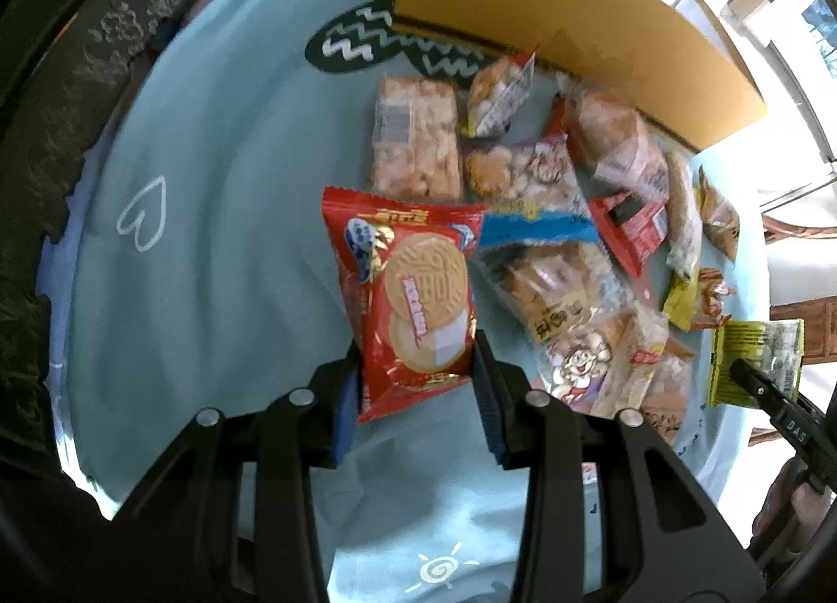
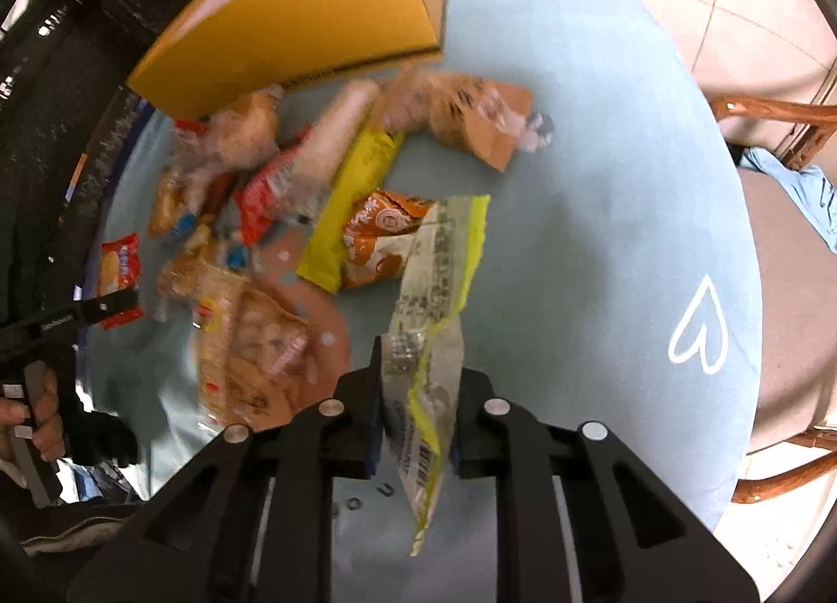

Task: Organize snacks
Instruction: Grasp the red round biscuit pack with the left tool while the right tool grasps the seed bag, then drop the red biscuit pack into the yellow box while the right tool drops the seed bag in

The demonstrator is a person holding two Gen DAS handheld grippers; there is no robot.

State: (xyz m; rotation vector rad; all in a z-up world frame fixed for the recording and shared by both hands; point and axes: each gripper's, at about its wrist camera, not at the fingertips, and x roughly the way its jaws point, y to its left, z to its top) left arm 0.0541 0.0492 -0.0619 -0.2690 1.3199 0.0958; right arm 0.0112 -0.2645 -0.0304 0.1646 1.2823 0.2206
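Now both hands are loaded: the left gripper (image 1: pixel 416 357) pinches a red biscuit packet (image 1: pixel 405 299), the right gripper (image 2: pixel 416 394) clamps a yellow-and-clear wrapper (image 2: pixel 434 299), each over the pale blue cloth (image 1: pixel 209 237). Next, probably, the yellow cardboard box (image 2: pixel 314 12).

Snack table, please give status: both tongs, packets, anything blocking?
Left tongs shut on red biscuit packet. Right tongs shut on yellow packet. Snack pile beside cardboard box; nothing blocking.
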